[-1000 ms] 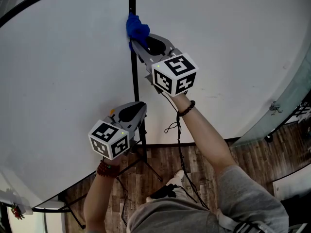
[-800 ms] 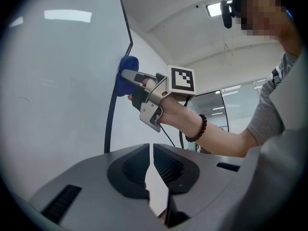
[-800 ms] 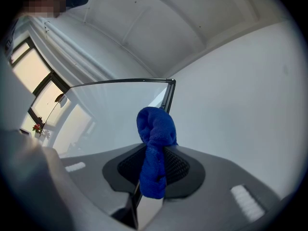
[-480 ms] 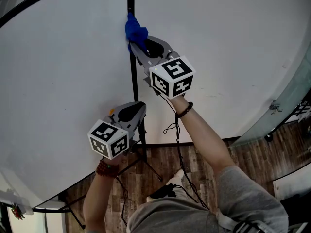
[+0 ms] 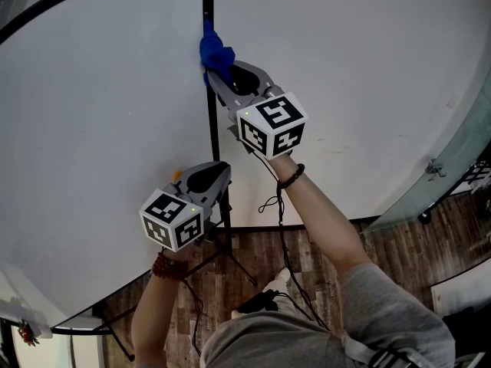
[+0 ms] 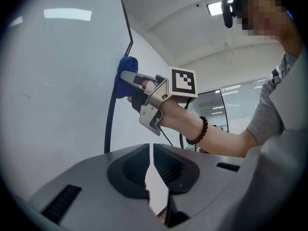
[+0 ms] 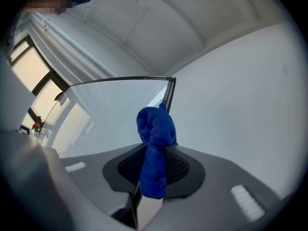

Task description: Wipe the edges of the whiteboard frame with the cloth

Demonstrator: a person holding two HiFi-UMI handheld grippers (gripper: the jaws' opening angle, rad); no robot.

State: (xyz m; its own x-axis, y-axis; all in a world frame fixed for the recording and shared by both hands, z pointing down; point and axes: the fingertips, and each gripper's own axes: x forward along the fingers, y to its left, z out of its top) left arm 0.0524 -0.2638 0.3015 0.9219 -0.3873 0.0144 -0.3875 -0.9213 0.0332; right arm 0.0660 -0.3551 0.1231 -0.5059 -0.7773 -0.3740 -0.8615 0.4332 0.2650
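Note:
A bunched blue cloth point(image 5: 214, 51) is pressed against the black vertical edge of the whiteboard frame point(image 5: 209, 129). My right gripper point(image 5: 220, 77) is shut on the cloth, which bulges out past the jaws in the right gripper view point(image 7: 155, 148). The frame edge point(image 7: 168, 96) runs up behind the cloth there. My left gripper point(image 5: 217, 176) hangs lower, close to the same frame edge, shut with nothing between its jaws point(image 6: 151, 170). In the left gripper view the cloth point(image 6: 126, 66) and the right gripper point(image 6: 129, 76) appear higher up on the frame point(image 6: 111, 114).
The whiteboard surface point(image 5: 100, 113) fills the left, a white wall point(image 5: 360, 75) the right. A stand leg point(image 5: 226, 240) and cables drop to the wooden floor point(image 5: 253, 267). A glass partition point(image 5: 460, 152) stands at the right edge.
The right gripper with the cloth has slid slightly up along the frame edge. The left gripper has not moved.

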